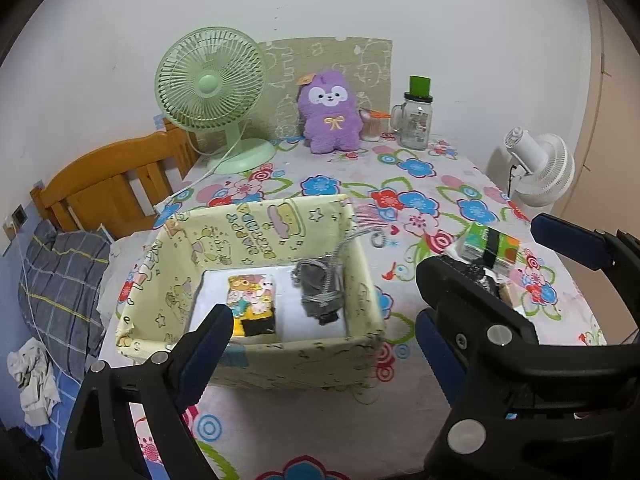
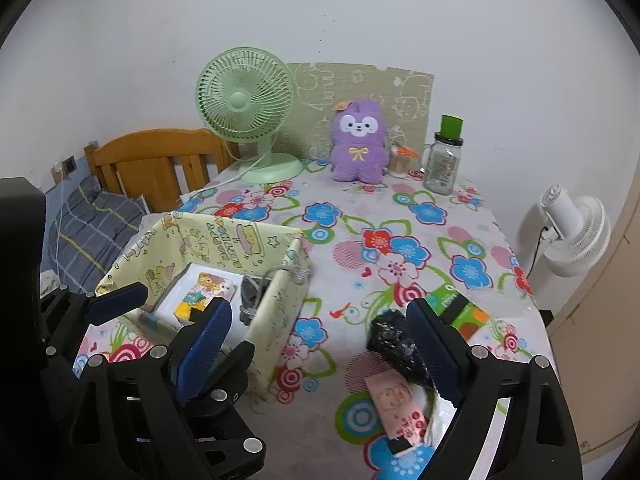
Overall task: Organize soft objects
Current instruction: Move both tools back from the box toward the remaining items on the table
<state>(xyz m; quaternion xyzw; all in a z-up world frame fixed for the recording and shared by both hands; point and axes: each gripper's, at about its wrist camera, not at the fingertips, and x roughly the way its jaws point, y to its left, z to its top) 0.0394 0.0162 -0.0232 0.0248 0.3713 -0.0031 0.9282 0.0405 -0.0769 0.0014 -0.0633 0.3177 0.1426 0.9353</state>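
Both claws gape with nothing between their pads. Left claw [image 1: 324,328] hovers before the yellow fabric box [image 1: 280,364], which holds a cartoon pouch [image 1: 252,300] and grey pouch [image 1: 320,296]. Right claw [image 2: 320,340] hangs right of the box, over a black pouch [image 2: 394,338] on the tabletop [image 2: 360,208].

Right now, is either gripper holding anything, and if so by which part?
Nothing is held. The left gripper and the right gripper both have their jaws wide open and bare; the soft items lie in the box or on the table.
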